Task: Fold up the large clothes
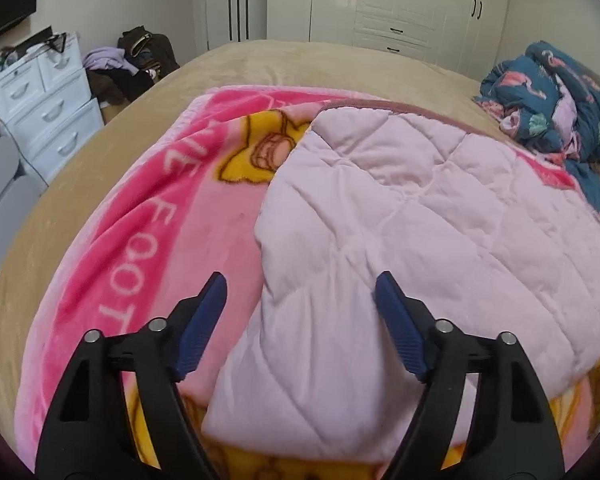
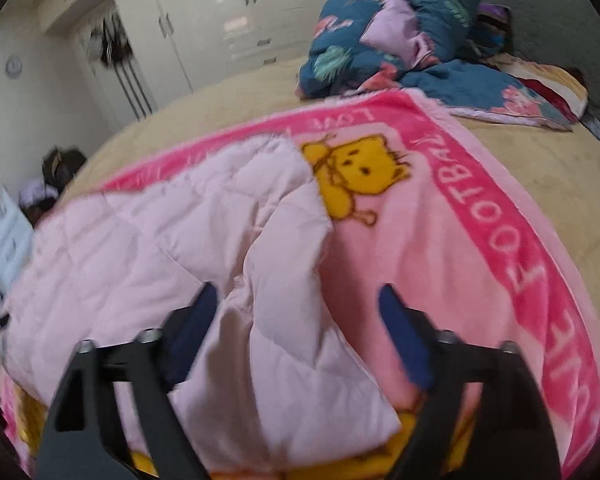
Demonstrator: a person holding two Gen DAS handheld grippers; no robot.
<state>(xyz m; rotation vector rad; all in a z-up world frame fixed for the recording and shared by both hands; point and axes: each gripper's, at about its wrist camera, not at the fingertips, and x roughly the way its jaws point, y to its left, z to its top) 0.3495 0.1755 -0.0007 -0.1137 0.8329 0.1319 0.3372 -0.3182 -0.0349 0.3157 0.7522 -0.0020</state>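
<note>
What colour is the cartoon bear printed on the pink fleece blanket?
The cartoon bear is yellow with brown outlines. The right wrist view shows it best.

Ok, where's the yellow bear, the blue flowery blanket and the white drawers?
yellow bear [image 2: 356, 172]: right wrist view, on its face.
blue flowery blanket [image 1: 556, 100]: left wrist view, middle of the crumpled heap.
white drawers [image 1: 48, 112]: left wrist view, on a drawer front.

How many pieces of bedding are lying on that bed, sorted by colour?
Pink blanket with yellow bears, its pale quilted side folded over on top: 1
Dark blue flowered quilt, bunched up: 1
Tan bed cover underneath: 1
Total: 3
</note>
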